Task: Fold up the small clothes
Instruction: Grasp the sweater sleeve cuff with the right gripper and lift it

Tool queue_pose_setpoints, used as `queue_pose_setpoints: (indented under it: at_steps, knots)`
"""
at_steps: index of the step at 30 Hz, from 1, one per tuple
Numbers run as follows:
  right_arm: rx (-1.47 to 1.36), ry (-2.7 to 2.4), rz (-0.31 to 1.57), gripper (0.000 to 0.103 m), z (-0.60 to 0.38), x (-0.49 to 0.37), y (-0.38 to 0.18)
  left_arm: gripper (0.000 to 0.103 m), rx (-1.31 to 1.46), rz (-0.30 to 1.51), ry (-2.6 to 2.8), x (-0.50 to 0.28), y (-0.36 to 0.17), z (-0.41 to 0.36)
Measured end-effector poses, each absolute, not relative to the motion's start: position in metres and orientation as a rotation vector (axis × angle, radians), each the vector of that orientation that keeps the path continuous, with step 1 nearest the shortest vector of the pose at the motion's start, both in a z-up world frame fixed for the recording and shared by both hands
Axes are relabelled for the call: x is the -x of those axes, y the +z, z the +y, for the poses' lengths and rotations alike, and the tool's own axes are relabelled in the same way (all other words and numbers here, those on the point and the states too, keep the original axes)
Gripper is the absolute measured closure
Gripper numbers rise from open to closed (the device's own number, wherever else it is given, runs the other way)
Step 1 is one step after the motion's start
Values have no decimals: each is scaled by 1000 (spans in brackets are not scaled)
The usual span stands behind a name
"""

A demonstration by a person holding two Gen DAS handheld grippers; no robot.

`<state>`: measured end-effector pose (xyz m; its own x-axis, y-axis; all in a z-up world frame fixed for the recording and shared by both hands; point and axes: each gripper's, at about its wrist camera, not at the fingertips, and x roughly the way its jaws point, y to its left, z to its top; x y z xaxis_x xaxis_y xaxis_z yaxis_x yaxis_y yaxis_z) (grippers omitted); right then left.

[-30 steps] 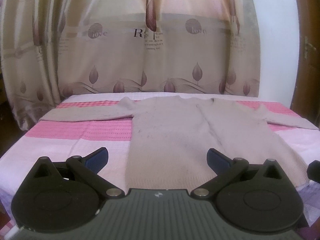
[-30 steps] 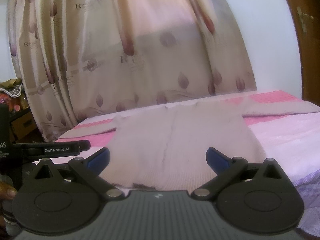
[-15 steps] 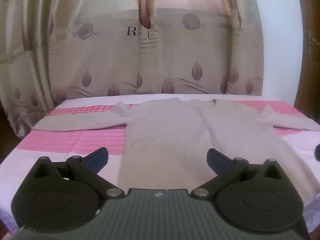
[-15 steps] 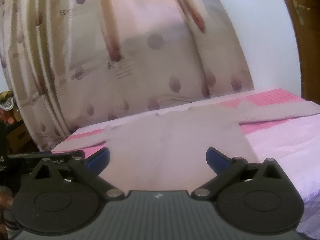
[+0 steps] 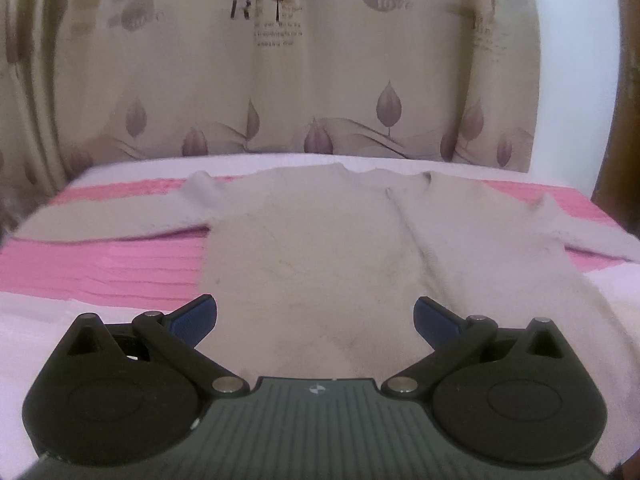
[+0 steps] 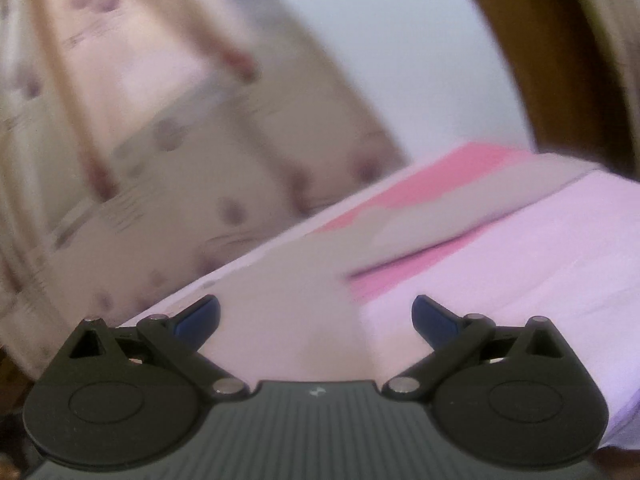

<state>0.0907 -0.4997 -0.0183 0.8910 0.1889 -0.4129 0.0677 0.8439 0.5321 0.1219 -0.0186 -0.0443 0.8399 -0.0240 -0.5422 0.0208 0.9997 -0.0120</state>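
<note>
A beige knit sweater [image 5: 320, 240] lies flat on the bed, both sleeves spread out sideways, hem toward me. My left gripper [image 5: 315, 316] is open and empty, held over the hem at the sweater's middle. In the blurred right wrist view the sweater's right side [image 6: 288, 288] and right sleeve [image 6: 460, 212] show. My right gripper [image 6: 316, 316] is open and empty, above the sweater's right edge.
The bed [image 5: 100, 264] has a pink and pale lilac cover. A beige leaf-print curtain [image 5: 320, 80] hangs behind it. A white wall [image 6: 380, 60] and a brown wooden door frame [image 6: 560, 60] stand at the right. The bed's right edge [image 6: 600, 380] drops off near my right gripper.
Both grippers have moved forward, closer to the sweater. The right gripper has swung to the right; the left gripper unit is no longer in its view, and its image is now blurred.
</note>
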Motion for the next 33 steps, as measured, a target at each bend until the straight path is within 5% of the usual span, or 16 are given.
queue_pose_setpoints:
  at_steps: [8, 23, 27, 28, 30, 33]
  knots:
    - [-891, -139, 474, 26, -656, -145, -62, 0, -8, 574, 31, -162, -79, -17]
    - [-1132, -348, 699, 27, -816, -226, -128, 0, -42, 660, 60, -181, -92, -22]
    - [-1310, -321, 626, 29, -827, -233, -153, 0, -91, 670, 73, -183, -94, -29]
    - [-1344, -319, 595, 35, -830, -232, -158, 0, -100, 668, 76, -183, -94, -30]
    - [-1349, -327, 554, 71, -832, -235, -162, 0, -118, 661, 83, -183, -94, -33]
    - [-1300, -329, 530, 86, -831, -238, -157, 0, -142, 653, 89, -183, -95, -37]
